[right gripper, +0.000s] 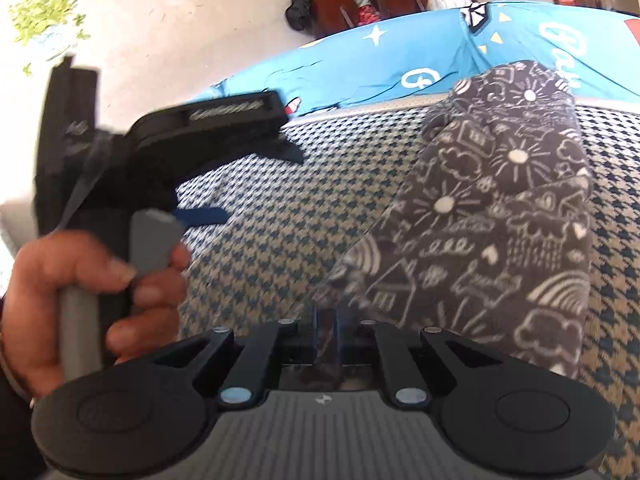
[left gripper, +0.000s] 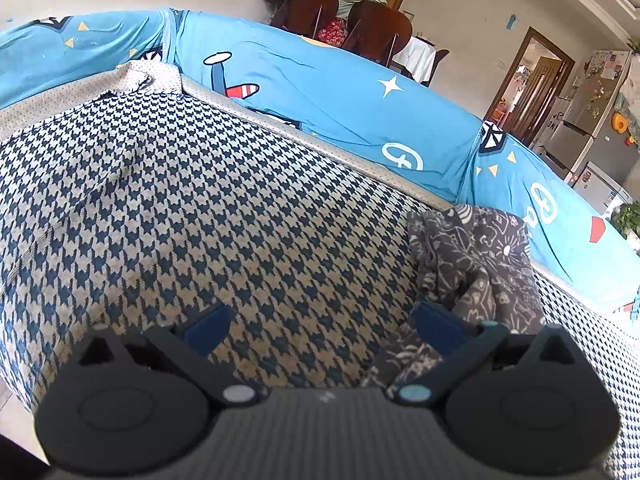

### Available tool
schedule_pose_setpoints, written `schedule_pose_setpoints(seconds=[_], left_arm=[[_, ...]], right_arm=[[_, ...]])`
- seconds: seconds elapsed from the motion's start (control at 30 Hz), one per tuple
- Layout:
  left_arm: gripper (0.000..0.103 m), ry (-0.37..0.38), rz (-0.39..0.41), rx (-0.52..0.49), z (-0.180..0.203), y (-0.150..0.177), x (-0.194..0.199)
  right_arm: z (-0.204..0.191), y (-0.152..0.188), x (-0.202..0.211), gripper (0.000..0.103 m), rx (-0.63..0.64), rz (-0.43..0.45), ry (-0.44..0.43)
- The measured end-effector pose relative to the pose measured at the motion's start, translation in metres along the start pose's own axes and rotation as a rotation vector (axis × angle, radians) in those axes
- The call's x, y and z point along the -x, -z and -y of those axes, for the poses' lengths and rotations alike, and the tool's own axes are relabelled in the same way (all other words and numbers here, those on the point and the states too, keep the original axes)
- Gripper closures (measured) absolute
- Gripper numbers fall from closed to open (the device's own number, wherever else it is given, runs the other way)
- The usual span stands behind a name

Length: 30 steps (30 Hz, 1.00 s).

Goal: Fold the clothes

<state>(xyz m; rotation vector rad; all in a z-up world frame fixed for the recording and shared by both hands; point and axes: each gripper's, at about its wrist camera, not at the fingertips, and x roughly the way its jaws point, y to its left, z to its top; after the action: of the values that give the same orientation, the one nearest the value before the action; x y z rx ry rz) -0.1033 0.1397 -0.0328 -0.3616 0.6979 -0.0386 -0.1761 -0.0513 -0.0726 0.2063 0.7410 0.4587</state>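
A dark grey garment (right gripper: 496, 216) with white doodle print lies bunched on the houndstooth sofa seat (right gripper: 272, 248). My right gripper (right gripper: 327, 326) is shut on the garment's near corner, and the cloth stretches away from it to the upper right. In the left wrist view the garment (left gripper: 476, 256) lies at the right. My left gripper (left gripper: 320, 322) is open and empty over the seat, its right fingertip (left gripper: 436, 320) close to the cloth. The left gripper also shows in the right wrist view (right gripper: 204, 216), held in a hand (right gripper: 80, 292).
A blue cartoon-print cover (left gripper: 328, 92) drapes the sofa back. A dotted grey cloth (left gripper: 132, 76) lies at the seat's far left. Brown chairs (left gripper: 360, 24) with piled clothes, a doorway (left gripper: 528, 80) and a fridge (left gripper: 592, 120) stand behind.
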Motion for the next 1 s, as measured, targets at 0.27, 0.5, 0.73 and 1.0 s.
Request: schedule_pose_setpoints(seconds=[0.27, 0.5, 0.73, 1.0], left_arm=[[0.000, 0.040, -0.039, -0.069, 0.014, 0.007, -0.006], [0.000, 0.059, -0.067, -0.115, 0.024, 0.014, -0.010], [0.000, 0.065, -0.091, -0.124, 0.028, 0.018, -0.015], [0.000, 0.063, -0.109, -0.134, 0.030, 0.021, -0.018]], right_arm=[[-0.006, 0.020, -0.020, 0.092, 0.005, -0.071, -0.006], [-0.001, 0.014, 0.003, 0.092, -0.024, -0.047, -0.019], [0.031, 0.023, 0.053, 0.092, -0.146, 0.014, 0.109], [0.037, 0.032, 0.081, 0.092, -0.198, 0.021, 0.092]])
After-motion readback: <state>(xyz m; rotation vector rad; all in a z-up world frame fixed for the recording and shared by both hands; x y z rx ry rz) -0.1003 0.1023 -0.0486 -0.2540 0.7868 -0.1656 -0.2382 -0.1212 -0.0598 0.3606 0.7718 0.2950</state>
